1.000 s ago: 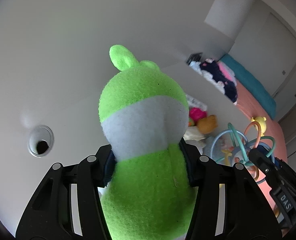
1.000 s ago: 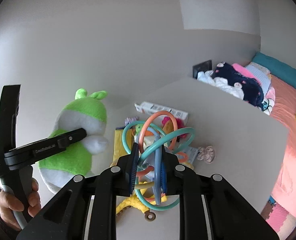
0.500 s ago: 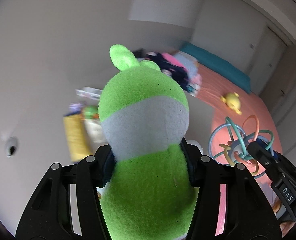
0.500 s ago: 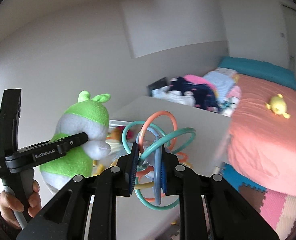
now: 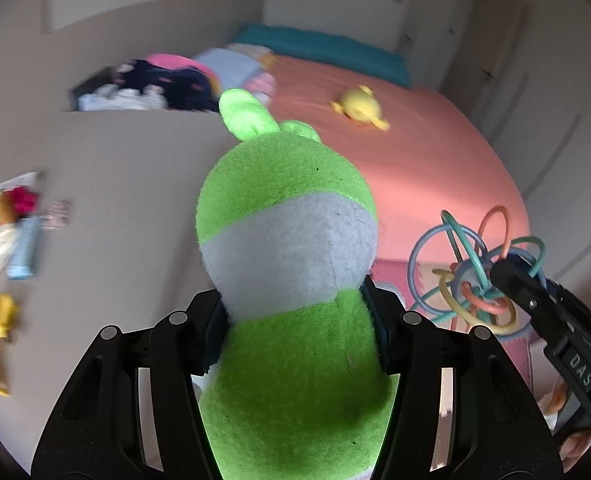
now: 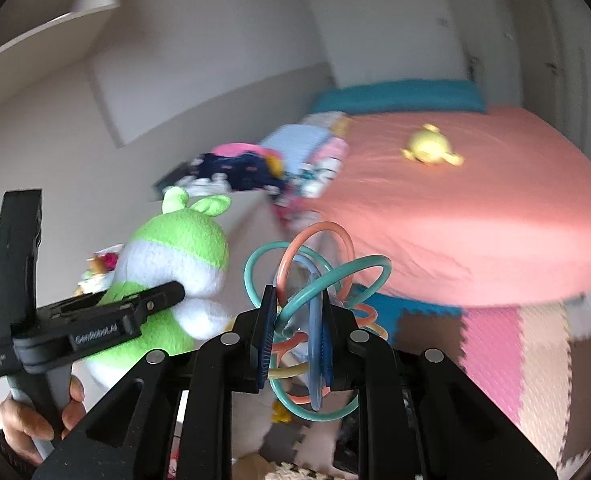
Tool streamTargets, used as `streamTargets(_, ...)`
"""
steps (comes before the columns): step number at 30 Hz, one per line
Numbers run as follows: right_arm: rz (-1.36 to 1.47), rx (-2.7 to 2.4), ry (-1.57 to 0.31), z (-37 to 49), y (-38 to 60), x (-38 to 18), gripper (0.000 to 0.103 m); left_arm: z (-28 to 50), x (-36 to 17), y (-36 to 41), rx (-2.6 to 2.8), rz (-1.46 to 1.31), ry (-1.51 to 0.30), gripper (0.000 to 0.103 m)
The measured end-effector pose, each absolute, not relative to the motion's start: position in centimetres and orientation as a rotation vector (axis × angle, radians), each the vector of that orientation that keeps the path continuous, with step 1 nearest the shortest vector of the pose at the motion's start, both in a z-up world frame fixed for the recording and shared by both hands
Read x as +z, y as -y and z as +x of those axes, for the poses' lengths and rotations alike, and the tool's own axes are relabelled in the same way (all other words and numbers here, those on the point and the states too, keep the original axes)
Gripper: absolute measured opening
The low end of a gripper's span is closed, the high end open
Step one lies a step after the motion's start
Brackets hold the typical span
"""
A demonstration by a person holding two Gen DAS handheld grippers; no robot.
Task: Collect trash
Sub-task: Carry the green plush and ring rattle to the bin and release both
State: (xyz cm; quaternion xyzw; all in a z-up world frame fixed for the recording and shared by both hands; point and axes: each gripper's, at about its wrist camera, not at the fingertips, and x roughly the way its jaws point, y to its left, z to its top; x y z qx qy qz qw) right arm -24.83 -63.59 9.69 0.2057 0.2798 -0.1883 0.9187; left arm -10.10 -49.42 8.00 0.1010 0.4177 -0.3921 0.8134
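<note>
My left gripper (image 5: 295,320) is shut on a green and white plush toy (image 5: 287,248), held upright in the air; it also shows in the right wrist view (image 6: 167,264). My right gripper (image 6: 295,320) is shut on a ring toy of teal, orange and blue loops (image 6: 315,280), seen at the right of the left wrist view (image 5: 475,272). Both are held side by side, facing the bed.
A bed with a salmon sheet (image 6: 475,208) carries a yellow plush (image 6: 429,146) and a pile of clothes (image 6: 255,164). A white table (image 5: 115,184) holds small toys and wrappers (image 5: 7,236). Coloured foam mats (image 6: 515,344) cover the floor.
Both grippers have swung right, away from the white table and towards the bed, each keeping its toy. The table items have slid to the left edge.
</note>
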Motion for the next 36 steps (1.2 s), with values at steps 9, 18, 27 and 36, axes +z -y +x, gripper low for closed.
streamTargets(9, 0.503, -0.517, -0.634, -29.5, 69.2, 5.0, 0.021, -15.5, 0.2, 56.5, -0.940, 0.357, -1.012, 0.057)
streamTargets(18, 0.610, -0.592, -0.694, -30.0, 72.4, 3.0, 0.065, -18.5, -1.6, 58.9, -0.892, 0.510, -0.983, 0.097)
streamTargets(27, 0.590, -0.566, -0.672, -30.0, 71.7, 4.1, 0.065, -18.3, -1.4, 58.8, -0.890, 0.466, -1.001, 0.097)
streamTargets(36, 0.586, -0.563, -0.676, -29.5, 70.8, 4.5, 0.065, -17.6, -1.0, 58.1, -0.901, 0.432, -1.009, 0.097)
